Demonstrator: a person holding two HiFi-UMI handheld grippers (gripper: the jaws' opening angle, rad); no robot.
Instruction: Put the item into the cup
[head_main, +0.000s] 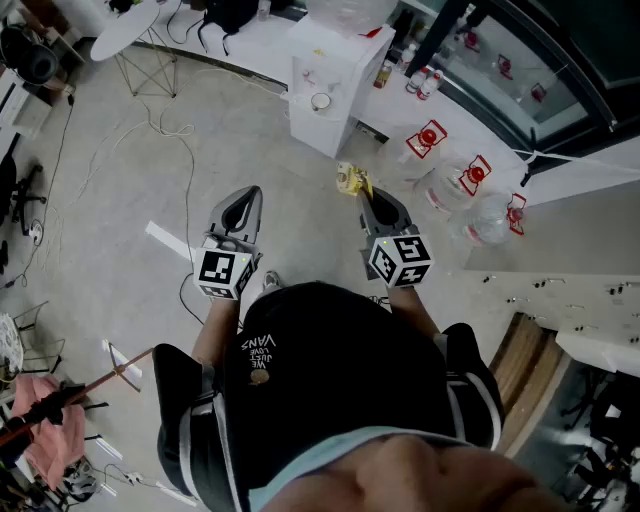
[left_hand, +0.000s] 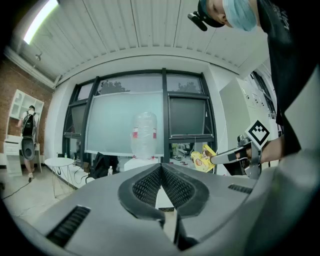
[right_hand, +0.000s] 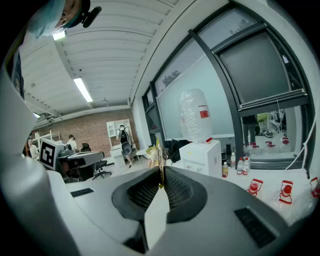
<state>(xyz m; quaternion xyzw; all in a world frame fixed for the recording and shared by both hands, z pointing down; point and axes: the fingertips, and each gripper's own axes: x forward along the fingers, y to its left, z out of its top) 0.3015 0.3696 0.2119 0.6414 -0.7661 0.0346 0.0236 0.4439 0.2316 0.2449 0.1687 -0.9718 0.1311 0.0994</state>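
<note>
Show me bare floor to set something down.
Bare grey concrete floor lies between the white water dispenser and the loose white cables; more opens left of those cables. Crowded: clear water jugs with red handles right of the dispenser.

A bare grey concrete floor (head_main: 110, 190) fills the left of the frame. Thin cables (head_main: 175, 135) snake across it at upper left, and a white strip (head_main: 165, 240) lies left of centre. A white cabinet (head_main: 325, 125) stands at top centre with a cup (head_main: 320, 101) on its ledge. Clear water jugs (head_main: 445, 190) lie at the right.
</note>
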